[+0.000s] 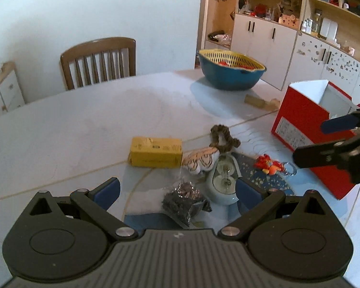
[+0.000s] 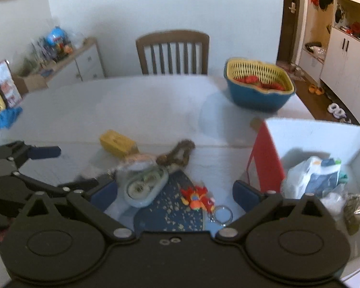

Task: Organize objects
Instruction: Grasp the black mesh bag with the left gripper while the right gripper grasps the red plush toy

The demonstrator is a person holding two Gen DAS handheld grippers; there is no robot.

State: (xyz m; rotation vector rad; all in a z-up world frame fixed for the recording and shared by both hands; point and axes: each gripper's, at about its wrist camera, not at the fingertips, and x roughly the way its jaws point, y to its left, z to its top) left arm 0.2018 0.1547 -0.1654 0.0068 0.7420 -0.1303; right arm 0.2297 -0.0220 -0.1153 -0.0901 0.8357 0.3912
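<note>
On the pale tabletop (image 1: 84, 124), left to right: the left gripper (image 1: 177, 189), fingers apart over a clear bag of dark bits (image 1: 184, 201), yellow rectangular carton (image 1: 156, 154) at 11 o'clock; red plush keychain (image 2: 196, 198) between the right gripper's (image 2: 175, 193) parted fingers; open red cardboard box (image 2: 264, 158) at 2 o'clock.

A wooden chair (image 1: 100, 60) stands behind the table (image 1: 84, 124); cabinets (image 1: 264, 38) line the wall.
</note>
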